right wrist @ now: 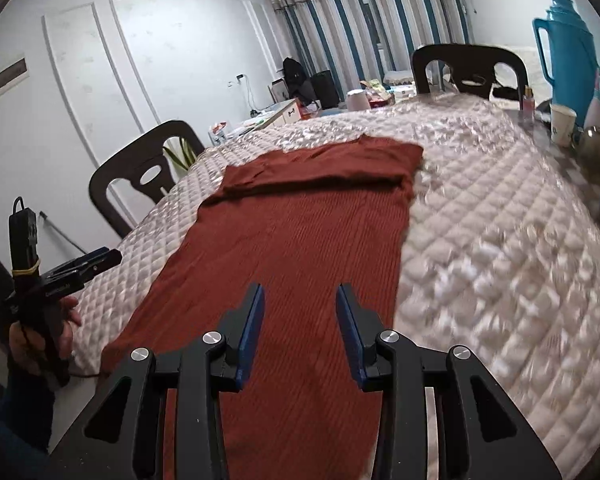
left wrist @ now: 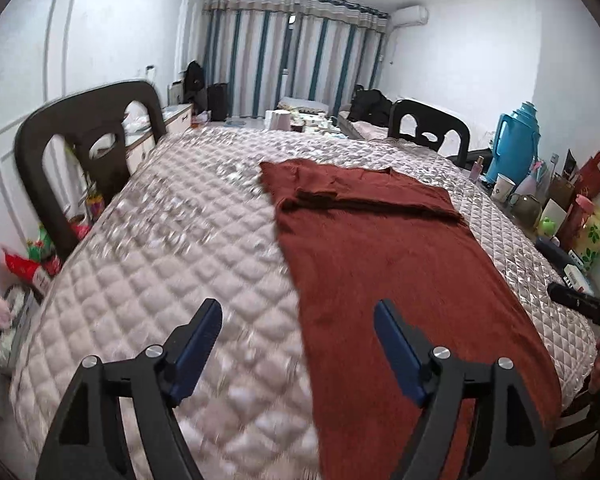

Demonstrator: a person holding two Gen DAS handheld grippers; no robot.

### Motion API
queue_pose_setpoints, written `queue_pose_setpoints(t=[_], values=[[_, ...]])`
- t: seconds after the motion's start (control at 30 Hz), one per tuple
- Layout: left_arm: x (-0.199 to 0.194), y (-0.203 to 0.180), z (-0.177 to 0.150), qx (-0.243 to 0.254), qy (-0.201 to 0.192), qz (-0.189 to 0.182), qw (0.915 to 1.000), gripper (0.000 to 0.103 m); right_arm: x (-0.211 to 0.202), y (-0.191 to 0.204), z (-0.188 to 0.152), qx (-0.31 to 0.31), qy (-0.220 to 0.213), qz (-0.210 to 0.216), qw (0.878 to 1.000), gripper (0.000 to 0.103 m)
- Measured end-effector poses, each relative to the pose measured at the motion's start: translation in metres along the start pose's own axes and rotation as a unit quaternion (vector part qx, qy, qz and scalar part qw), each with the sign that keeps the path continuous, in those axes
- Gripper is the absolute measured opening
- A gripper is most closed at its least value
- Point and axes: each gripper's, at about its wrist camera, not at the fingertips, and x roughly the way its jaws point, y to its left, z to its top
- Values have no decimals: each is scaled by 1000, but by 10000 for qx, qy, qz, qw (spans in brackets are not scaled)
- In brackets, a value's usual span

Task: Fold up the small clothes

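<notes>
Rust-red garment (right wrist: 300, 216) lies flat on the quilted table cover (right wrist: 480, 208), stretching away ahead of both tongs, its far end folded over. Left gripper (left wrist: 298, 332) hangs spread wide with nothing between its jaws, the cloth's edge under its right finger. Right gripper (right wrist: 300, 312) stands part-spread above the cloth, empty.
</notes>
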Motion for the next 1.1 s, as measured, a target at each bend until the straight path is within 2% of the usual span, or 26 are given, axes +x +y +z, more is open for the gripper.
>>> queue_pose_setpoints(t=[0.17, 0.3, 0.43, 0.67, 0.77, 0.97, 1.03, 1.1], values=[[-11, 5, -23, -62, 123, -185, 9997, 80, -10, -5, -26, 260, 131, 126, 9995, 38], [-24, 7, -41, -155, 89, -524, 9985, 80, -20, -7, -44, 279, 241, 99, 9993, 38], [-46, 9, -52, -92, -55, -603, 9981, 80, -33, -7, -59, 186, 320, 54, 9993, 38], [-88, 19, -69, -62, 25, -797, 9968, 80, -57, -15, -83, 254, 592, -17, 9979, 38], [-83, 13, -81, 8, 142, -823, 9965, 80, -56, -17, -91, 319, 729, 4, 9968, 38], [-50, 1, -101, -118, 554, -991, 9935, 80, -47, -16, -108, 372, 947, 152, 9947, 38], [-44, -3, -105, -130, 605, -1041, 9926, 80, -47, -15, -110, 366, 902, 195, 9951, 38], [-43, -7, -106, -124, 495, -1001, 9937, 80, -47, -15, -111, 408, 880, 272, 9949, 38]])
